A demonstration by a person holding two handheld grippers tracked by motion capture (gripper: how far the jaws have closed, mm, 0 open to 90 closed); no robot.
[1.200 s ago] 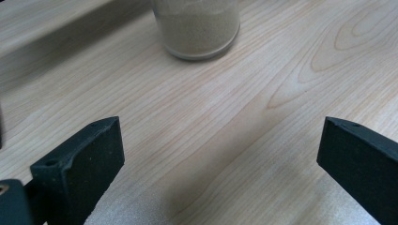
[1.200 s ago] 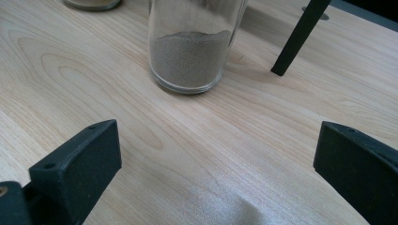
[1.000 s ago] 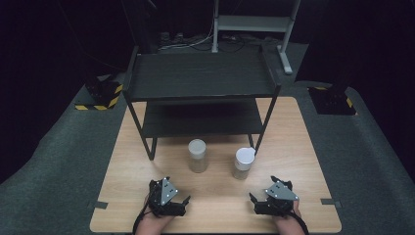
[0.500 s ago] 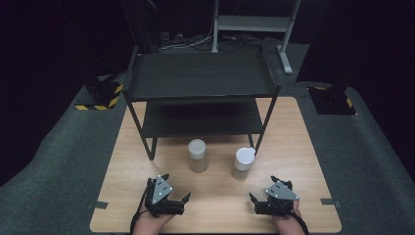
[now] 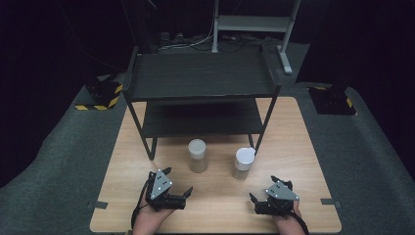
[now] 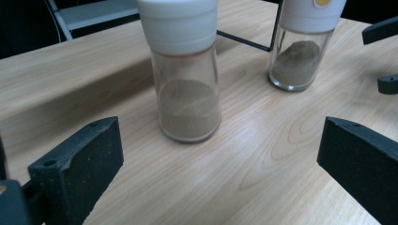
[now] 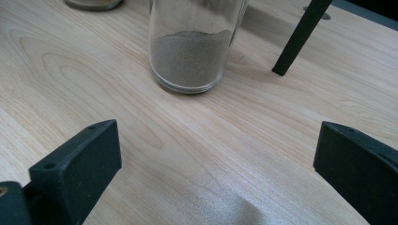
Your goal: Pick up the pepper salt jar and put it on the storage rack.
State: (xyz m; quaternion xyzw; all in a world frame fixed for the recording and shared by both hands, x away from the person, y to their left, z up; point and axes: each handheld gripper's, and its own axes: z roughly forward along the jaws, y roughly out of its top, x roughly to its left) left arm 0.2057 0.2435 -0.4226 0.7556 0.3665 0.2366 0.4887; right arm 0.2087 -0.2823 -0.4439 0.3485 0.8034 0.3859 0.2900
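The left gripper (image 5: 182, 196) is held with its jaws spread wide and nothing between them; in the left gripper view the left jar (image 6: 187, 79), a glass spice jar with a white cap and brown powder in its lower part, is seen standing upright ahead of the open jaws, apart from them; the right gripper (image 5: 260, 203) is likewise held open and empty, and in the right gripper view the right jar (image 7: 197, 44) is seen upright beyond the jaws, just beside a black shelf leg (image 7: 300, 37); both jars are placed on the wooden table (image 5: 293, 147), near each other, in front of the black two-tier shelf (image 5: 200, 78), whose upper and lower boards are seen bare from the high view; no jar is touched or lifted; the work is judged to be at its start, an approach to the jars being in hand; grasping, lifting and whatever placement is intended are judged to remain undone.
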